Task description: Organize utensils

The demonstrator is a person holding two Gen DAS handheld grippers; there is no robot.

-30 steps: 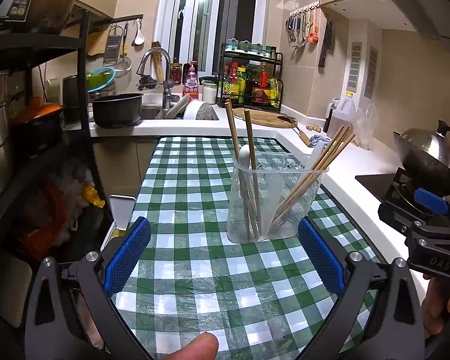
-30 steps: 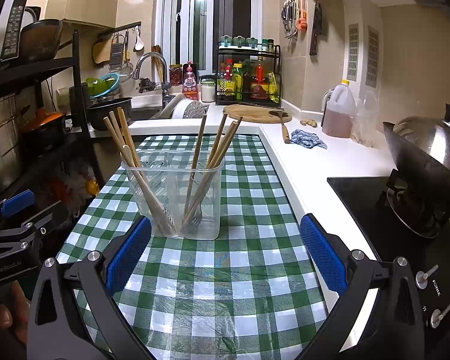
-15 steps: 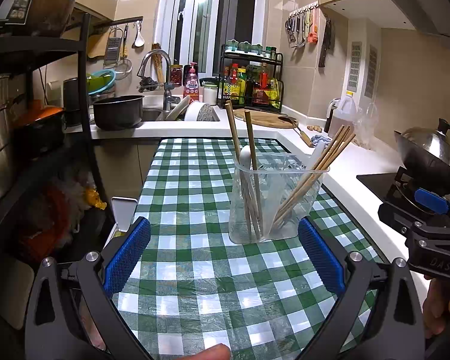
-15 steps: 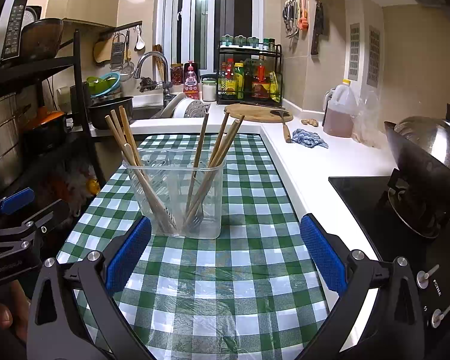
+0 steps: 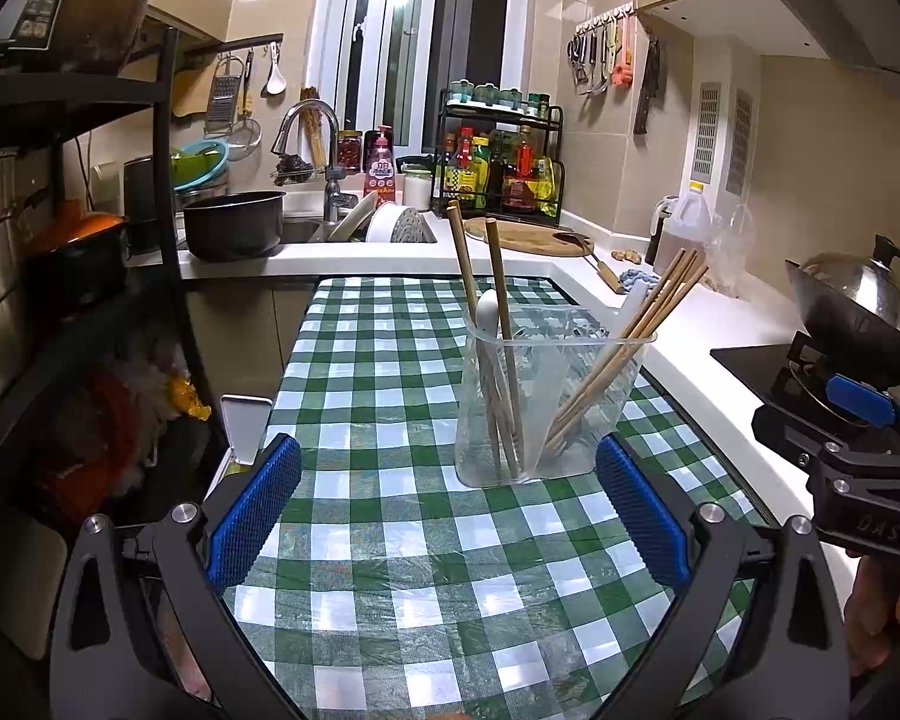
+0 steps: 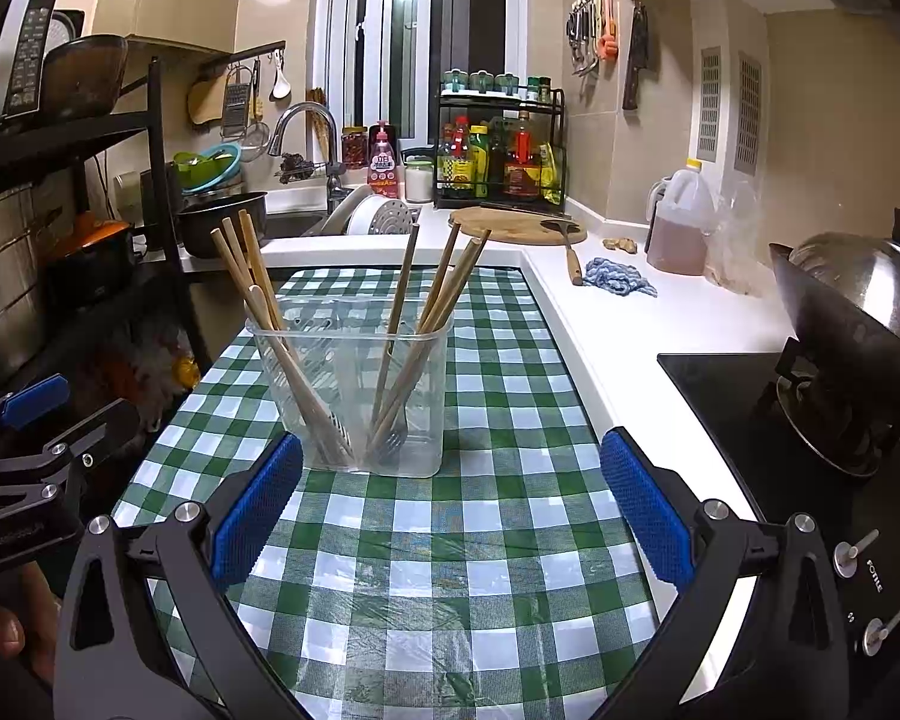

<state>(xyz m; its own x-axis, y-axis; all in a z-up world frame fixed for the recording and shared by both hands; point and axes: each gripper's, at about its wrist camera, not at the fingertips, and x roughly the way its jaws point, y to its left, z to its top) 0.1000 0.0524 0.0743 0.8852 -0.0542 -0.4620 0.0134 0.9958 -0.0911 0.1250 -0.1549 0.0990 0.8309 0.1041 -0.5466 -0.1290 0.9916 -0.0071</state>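
Note:
A clear plastic utensil holder [image 5: 549, 402] stands upright on the green checked tablecloth [image 5: 390, 528]. It holds several wooden chopsticks [image 5: 624, 342], a white spoon [image 5: 487, 312] and forks low inside. It also shows in the right wrist view [image 6: 354, 390] with its chopsticks [image 6: 252, 276]. My left gripper [image 5: 447, 504] is open and empty, a little short of the holder. My right gripper [image 6: 450, 498] is open and empty, just short of the holder. Each gripper's body shows in the other's view.
A white counter [image 6: 660, 324] runs along the right, with a wok on a stove [image 6: 858, 312], an oil jug [image 6: 681, 228], a blue cloth [image 6: 618, 276] and a cutting board [image 6: 516, 228]. A black shelf rack [image 5: 72, 192] stands left. A sink with pots [image 5: 234, 231] is behind.
Both grippers have drawn back slightly from the holder and stayed open. The holder and utensils have not moved.

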